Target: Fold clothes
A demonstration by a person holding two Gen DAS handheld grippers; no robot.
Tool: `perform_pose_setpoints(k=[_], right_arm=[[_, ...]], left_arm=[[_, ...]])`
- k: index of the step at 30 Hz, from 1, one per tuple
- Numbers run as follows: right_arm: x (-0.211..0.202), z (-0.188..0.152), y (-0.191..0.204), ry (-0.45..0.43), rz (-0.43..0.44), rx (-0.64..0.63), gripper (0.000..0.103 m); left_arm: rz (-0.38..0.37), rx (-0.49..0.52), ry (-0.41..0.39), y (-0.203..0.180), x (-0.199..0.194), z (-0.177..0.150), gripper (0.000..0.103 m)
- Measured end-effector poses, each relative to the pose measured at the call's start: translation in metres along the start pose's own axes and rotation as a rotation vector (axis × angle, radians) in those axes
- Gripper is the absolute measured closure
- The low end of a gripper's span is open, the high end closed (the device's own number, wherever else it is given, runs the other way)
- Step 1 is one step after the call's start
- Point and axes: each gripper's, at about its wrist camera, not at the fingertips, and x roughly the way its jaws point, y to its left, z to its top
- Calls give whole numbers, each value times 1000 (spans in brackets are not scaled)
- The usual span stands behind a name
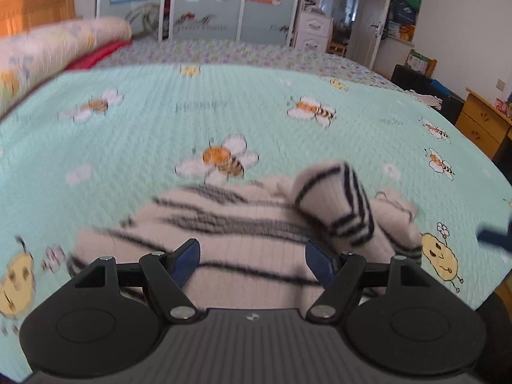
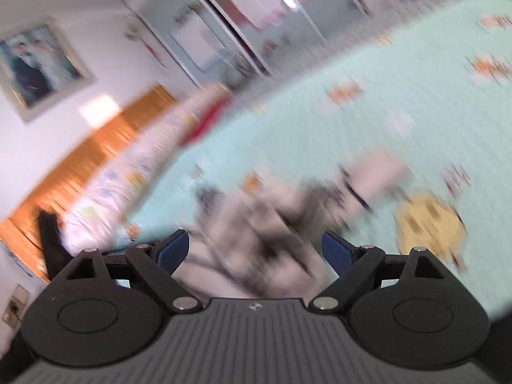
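Observation:
A cream sweater with thin black stripes (image 1: pixel 243 224) lies bunched on the mint bee-print bedspread (image 1: pixel 160 121). One striped sleeve (image 1: pixel 339 201) is folded up over its right side. My left gripper (image 1: pixel 252 260) is open and empty, just above the sweater's near edge. In the right wrist view, which is tilted and motion-blurred, the sweater (image 2: pixel 265 224) lies ahead of my right gripper (image 2: pixel 256 252), which is open and empty. A dark blue tip of the right gripper shows at the left wrist view's right edge (image 1: pixel 492 235).
A rolled floral quilt (image 1: pixel 48 51) and a red cloth (image 1: pixel 102 52) lie at the bed's far left by the wooden headboard (image 1: pixel 35 9). Wardrobe doors (image 1: pixel 204 3) stand behind the bed. A wooden cabinet (image 1: pixel 480 124) and a dark chair (image 1: pixel 425 86) stand to the right.

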Motion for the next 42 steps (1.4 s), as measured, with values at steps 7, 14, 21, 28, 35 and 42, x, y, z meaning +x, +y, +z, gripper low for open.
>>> perform_pose_setpoints(k=[7,14,21,28,35,42], right_arm=[[121,-2,54,78,-132,-268,13],[125,-21,35,167,-128,-196,88],[-32,-50,8,174,118,-209,88],[-37,-91,-17,249,-24,-104,88],[-23,-92,-29,276,-13,44,67],[-16,-91,-45,289,5,162,42]], left_arm=[[42,-34,-17,13,-27,-13,28],[75,-82,-59,40,-60,-17,28],[-64,-17,-101,19,-52,6,27],[-98,253,-35,-40,-4,38,27],[-57,197,215,-35,66,10,26],[-78,169,127,-51,47,-21,62]])
